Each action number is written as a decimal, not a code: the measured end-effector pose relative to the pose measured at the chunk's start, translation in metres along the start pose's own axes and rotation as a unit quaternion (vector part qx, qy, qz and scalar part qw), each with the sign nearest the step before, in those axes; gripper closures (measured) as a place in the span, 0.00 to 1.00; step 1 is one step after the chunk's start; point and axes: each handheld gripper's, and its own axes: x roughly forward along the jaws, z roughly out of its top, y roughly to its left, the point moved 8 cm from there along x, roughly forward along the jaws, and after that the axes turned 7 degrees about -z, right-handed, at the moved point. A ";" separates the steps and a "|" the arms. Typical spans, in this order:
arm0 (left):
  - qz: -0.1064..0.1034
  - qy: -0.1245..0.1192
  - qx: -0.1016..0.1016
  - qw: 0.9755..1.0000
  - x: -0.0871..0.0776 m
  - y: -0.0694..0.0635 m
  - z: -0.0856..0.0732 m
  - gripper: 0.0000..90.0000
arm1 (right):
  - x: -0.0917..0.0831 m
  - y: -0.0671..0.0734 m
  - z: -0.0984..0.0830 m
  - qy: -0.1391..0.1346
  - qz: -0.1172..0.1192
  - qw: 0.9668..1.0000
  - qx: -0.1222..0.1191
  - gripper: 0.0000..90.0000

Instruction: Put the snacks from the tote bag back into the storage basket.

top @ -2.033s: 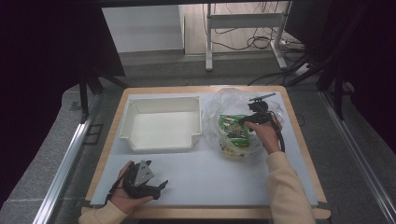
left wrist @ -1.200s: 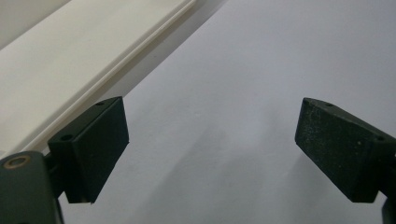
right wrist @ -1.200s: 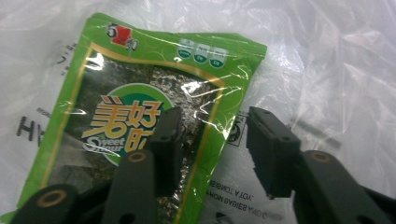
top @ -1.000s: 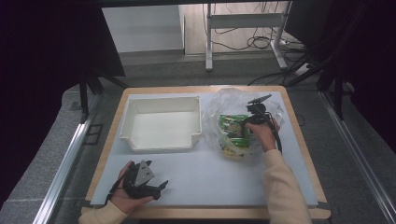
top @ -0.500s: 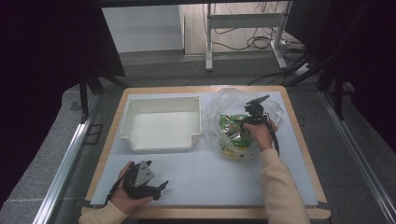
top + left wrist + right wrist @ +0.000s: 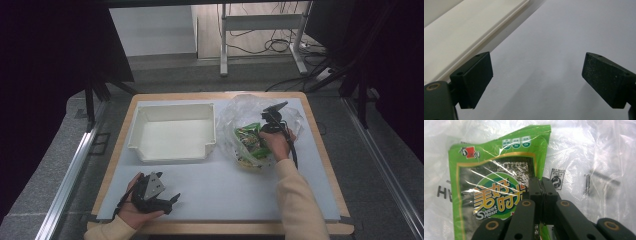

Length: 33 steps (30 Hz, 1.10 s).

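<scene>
1. The right gripper (image 6: 266, 131) is sitting inside the clear plastic bag (image 6: 235, 112) at about two o'clock on the table (image 6: 215, 200), with the person's right hand (image 6: 275, 142) wrapped around its body.
2. Its jaws have just been closing and are now standing pressed together – in the right gripper view (image 6: 541, 185) they are pinching the right edge of a green snack packet (image 6: 499, 187), with a layer of the bag's film lying over the packet's face.
3. The packet is lying flat and slightly tilted, its top edge pointing toward twelve o'clock in that view; in the high view the green snack packet (image 6: 248, 141) is showing just at nine o'clock of the gripper, among other packets I cannot tell apart.
4. The left gripper (image 6: 172, 200) is resting on the white mat at about seven o'clock on the table, cradled in the left hand (image 6: 137, 207).
5. Its jaws are standing wide apart with nothing between them – the left gripper view (image 6: 537, 82) is showing bare mat in the gap.
6. The white tray (image 6: 172, 154) is sitting at about eleven o'clock on the table, just beside the bag and well apart from the right gripper; its wall (image 6: 461, 37) is running past the left gripper at ten o'clock.
</scene>
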 end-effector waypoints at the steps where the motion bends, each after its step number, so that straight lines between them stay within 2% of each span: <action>1: 0.000 0.000 0.000 1.000 0.000 0.000 0.000 0.11 | -0.001 0.000 0.000 -0.001 0.003 1.000 0.001 0.99; 14: 0.000 0.000 0.000 1.000 0.000 0.000 0.000 0.11 | -0.028 -0.003 0.005 -0.036 0.034 0.999 -0.002 1.00; 27: 0.001 0.001 0.000 1.000 0.000 0.001 0.000 0.11 | -0.044 -0.005 0.007 -0.069 0.046 0.997 -0.011 1.00; 33: 0.001 0.001 0.000 1.000 0.000 0.001 0.000 0.11 | -0.052 -0.011 0.009 -0.088 0.049 0.995 0.000 1.00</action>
